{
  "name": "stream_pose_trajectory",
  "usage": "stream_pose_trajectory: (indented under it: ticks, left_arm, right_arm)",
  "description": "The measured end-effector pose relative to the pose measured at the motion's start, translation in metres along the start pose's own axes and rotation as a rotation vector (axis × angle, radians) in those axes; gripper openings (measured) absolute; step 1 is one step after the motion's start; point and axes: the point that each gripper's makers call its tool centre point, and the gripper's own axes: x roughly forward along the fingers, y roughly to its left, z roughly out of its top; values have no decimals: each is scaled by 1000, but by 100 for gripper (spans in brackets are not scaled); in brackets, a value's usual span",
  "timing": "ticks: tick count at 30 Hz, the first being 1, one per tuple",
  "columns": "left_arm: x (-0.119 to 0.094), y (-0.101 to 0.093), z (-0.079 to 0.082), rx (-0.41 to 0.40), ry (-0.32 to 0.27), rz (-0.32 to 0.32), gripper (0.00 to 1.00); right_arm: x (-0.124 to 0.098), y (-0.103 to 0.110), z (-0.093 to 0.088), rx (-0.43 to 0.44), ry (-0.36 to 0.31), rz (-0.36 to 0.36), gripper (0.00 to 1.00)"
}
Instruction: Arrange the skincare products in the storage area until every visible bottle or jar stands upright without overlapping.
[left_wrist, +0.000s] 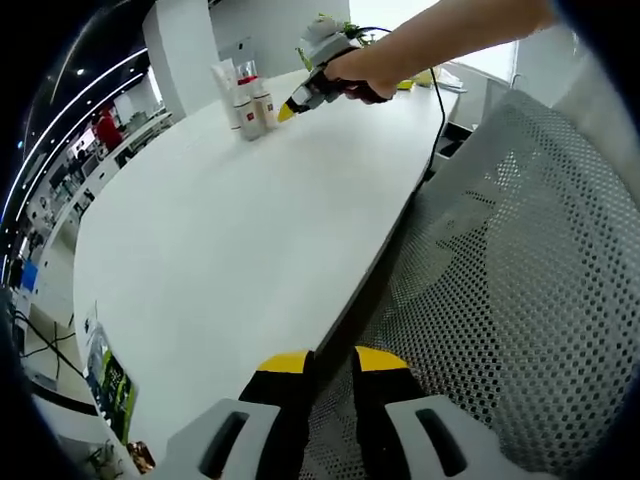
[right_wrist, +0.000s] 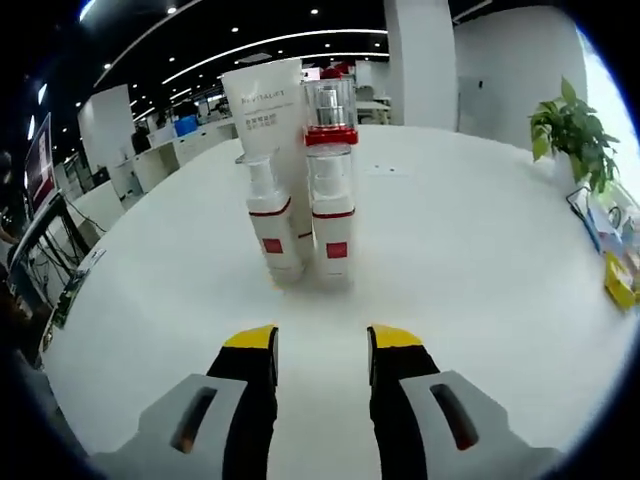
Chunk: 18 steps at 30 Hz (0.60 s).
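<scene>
Skincare bottles (right_wrist: 300, 215) stand upright, clustered mid-bench (right_wrist: 480, 260), just ahead of our right tool (right_wrist: 321, 345), released and empty. We judge them light, rigid, top-heavy; grip low on the body.

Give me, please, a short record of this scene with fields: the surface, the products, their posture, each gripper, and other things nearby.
surface: broad white table
products: two white bottles with red bands, white upright tube behind, clear jar with red collar
posture: all upright, standing close together
right gripper: open, empty, facing the products
left gripper: open, empty, at the table edge near the grey mesh chair
nearby: green potted plant
</scene>
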Motion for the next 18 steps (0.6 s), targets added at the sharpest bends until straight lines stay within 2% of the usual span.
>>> stream_pose_trajectory:
  ticks: [3,6,7,9,10,12,14,16,18]
  left_arm:
    - [-1,1,2,6,-12,5,16]
    - [-4,2,7,0,-43,9,16]
    - [-4,2,9,-9,-52,8,16]
    - [-6,5,13,-19,-79,15,16]
    - [-6,5,15,-26,-87,14,16]
    - [-11,5,28,-78,-161,-1,17]
    - [-15,8,36,-87,-207,-4,17]
    - [-18,11,43,-148,-247,-27,24]
    - [-24,14,52,-219,-299,-51,31]
  right_arm:
    - [-19,18,-4,4,10,24,36]
    - [-36,50,-9,-61,19,103,36]
    - [-42,57,-10,-60,16,109,36]
    - [-53,80,-10,-73,-1,181,36]
    - [-57,86,-8,-79,-16,189,35]
    - [-67,110,-11,-90,-9,260,37]
    - [-75,129,-15,-116,9,298,37]
    - [-85,152,-19,-171,33,367,36]
    - [-94,168,-14,-231,-3,395,36]
